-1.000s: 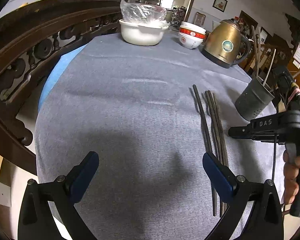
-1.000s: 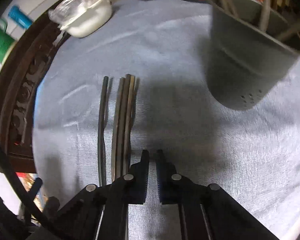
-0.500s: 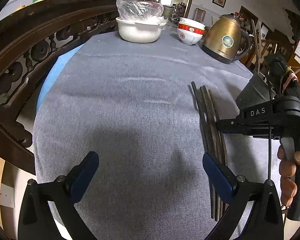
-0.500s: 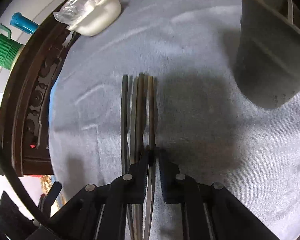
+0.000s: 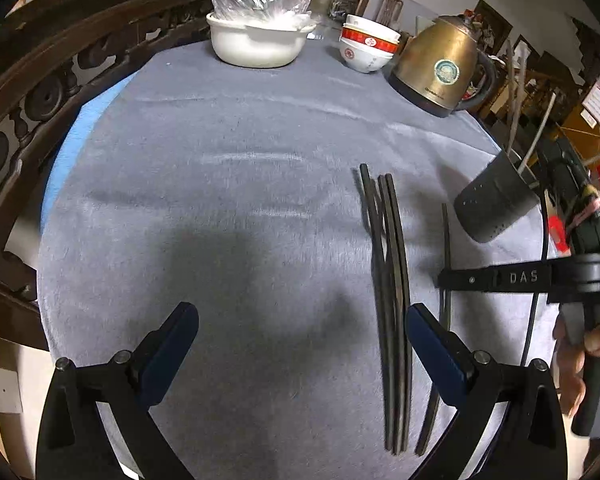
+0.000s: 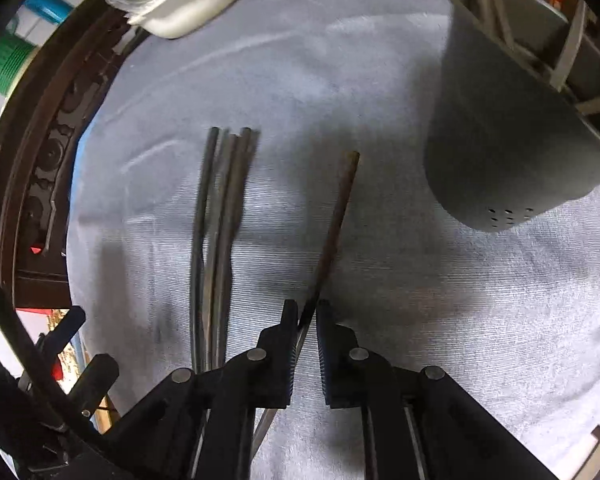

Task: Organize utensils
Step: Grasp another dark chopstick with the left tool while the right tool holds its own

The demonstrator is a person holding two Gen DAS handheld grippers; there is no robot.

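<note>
Right wrist view: our right claw has pulled one chopstick clear of the bundle, clamped; left claw gapes wide.

The left tongs have black angular arms with silver round pivot screws and dark blue padded fingers. The right tongs are all black, with ribbed inner pads and matching silver screws. Seen from the left, their side bar carries pale letters "DAS", a thin black cable and a grey handle.
</note>
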